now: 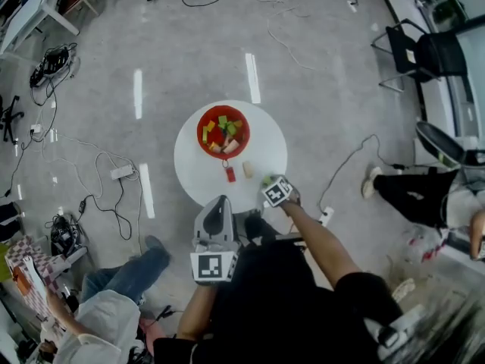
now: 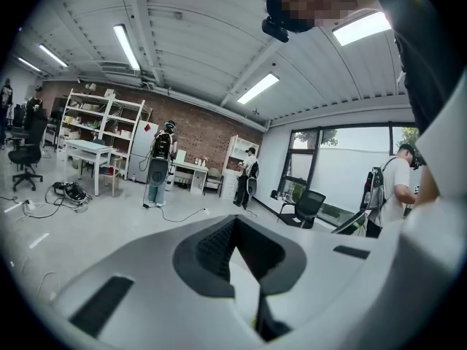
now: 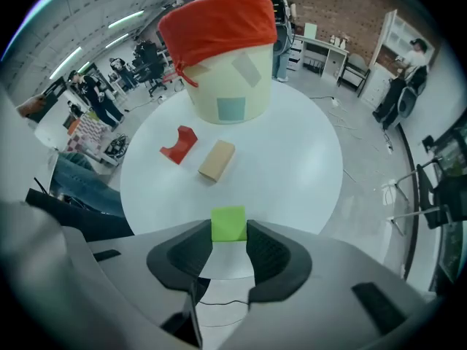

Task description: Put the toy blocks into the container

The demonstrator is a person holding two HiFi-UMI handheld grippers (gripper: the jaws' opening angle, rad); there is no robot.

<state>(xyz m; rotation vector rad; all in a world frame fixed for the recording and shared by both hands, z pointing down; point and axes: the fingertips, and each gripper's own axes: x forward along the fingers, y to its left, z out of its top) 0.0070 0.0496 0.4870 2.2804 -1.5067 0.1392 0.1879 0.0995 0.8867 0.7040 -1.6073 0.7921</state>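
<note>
Starting at the left, we hold the left gripper (image 1: 220, 202) on the near side of the container (image 1: 201, 131), beyond the edge of the table (image 1: 193, 177), jaws together on nothing. Just in front of the container lie a red block (image 3: 179, 144) and, beside it, a tan block (image 3: 217, 160). Farther from the container, by the near rim, the right gripper (image 3: 229, 233) points down. Its jaws are wide, with the pads against opposite sides of the green block (image 3: 228, 221), which sits on the table. We judge the block light, rigid and smooth. It wants a square grip on its flat faces at mid-height, or it may twist out.
</note>
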